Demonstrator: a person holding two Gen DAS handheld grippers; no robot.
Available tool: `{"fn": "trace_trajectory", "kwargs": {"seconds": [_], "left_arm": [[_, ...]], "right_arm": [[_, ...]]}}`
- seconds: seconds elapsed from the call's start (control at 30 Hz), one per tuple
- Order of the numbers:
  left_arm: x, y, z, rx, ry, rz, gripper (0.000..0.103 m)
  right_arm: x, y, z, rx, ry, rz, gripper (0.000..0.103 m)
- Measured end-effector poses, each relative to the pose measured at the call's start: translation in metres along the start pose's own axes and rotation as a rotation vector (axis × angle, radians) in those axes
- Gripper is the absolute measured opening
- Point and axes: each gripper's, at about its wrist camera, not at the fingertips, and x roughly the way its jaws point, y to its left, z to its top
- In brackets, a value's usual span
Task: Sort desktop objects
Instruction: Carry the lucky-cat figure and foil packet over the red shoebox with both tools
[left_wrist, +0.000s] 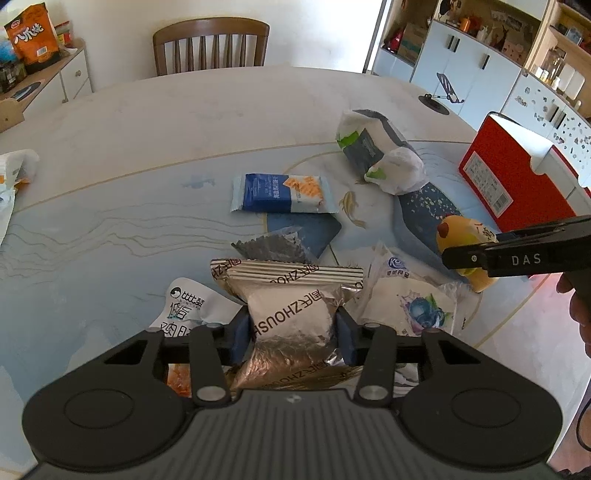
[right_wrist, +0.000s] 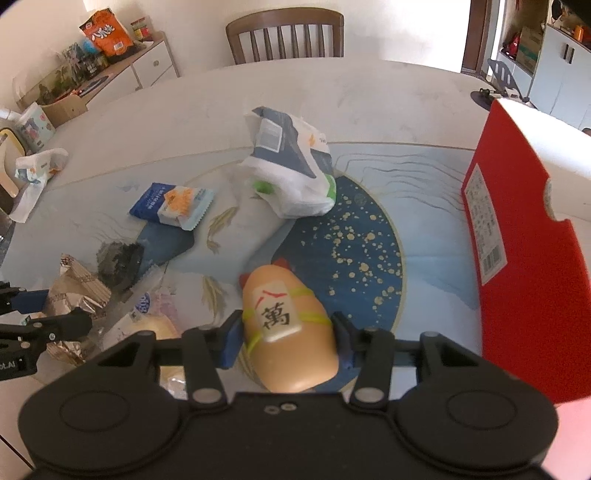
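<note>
Crinkled silver foil packet (left_wrist: 291, 314); glossy smooth toy (right_wrist: 291, 328).

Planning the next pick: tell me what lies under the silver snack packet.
Under the silver snack packet, clamped by the left gripper, an orange-printed wrapper and a white pouch peek out; the rest underneath is covered.

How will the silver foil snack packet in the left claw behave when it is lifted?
The silver foil snack packet looks pinched in where the left claw squeezes it, so it probably crumples and sags. It seems light. Its smooth foil may slip.

both wrist views look steeply down, close over one table (left_wrist: 147, 122).
</note>
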Motion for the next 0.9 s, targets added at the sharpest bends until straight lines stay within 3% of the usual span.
{"fn": "trace_trajectory", "kwargs": {"seconds": [0.9], "left_arm": [[-0.057,-0.041,0.018,0.006,-0.047,-0.048,0.045]], "right_arm": [[-0.085,-0.008,-0.012,0.044,-0.087,0.02,0.048]]}}
